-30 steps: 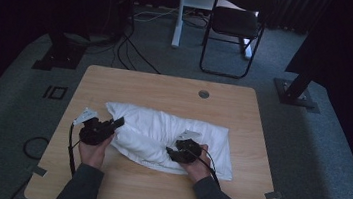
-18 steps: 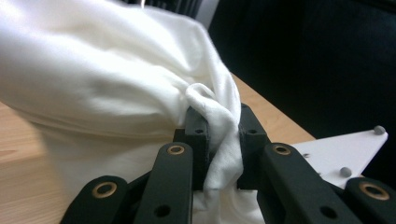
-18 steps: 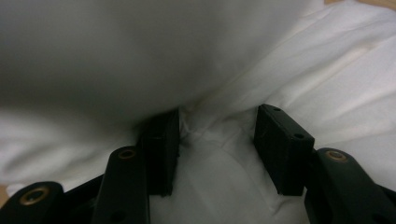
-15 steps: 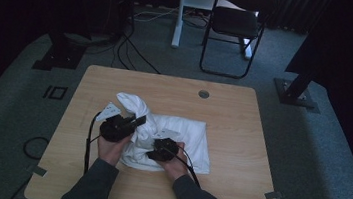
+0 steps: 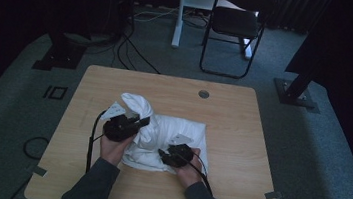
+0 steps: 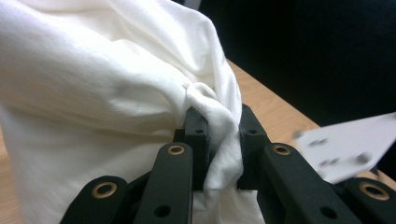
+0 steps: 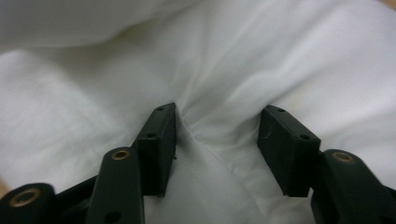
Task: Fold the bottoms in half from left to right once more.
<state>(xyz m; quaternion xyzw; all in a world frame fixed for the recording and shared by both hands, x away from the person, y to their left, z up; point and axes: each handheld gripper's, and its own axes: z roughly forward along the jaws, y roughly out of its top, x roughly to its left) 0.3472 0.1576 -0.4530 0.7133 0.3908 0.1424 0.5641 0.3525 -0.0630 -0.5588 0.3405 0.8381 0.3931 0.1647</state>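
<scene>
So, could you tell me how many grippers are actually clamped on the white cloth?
1. The left gripper pinches a fold of the white cloth at its raised left end. The right gripper stands open, its jaws resting on the cloth's near edge.

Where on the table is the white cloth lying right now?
In the high view the white cloth lies bunched on the near middle of the wooden table, between the left gripper, shut on a fold, and the right gripper.
</scene>
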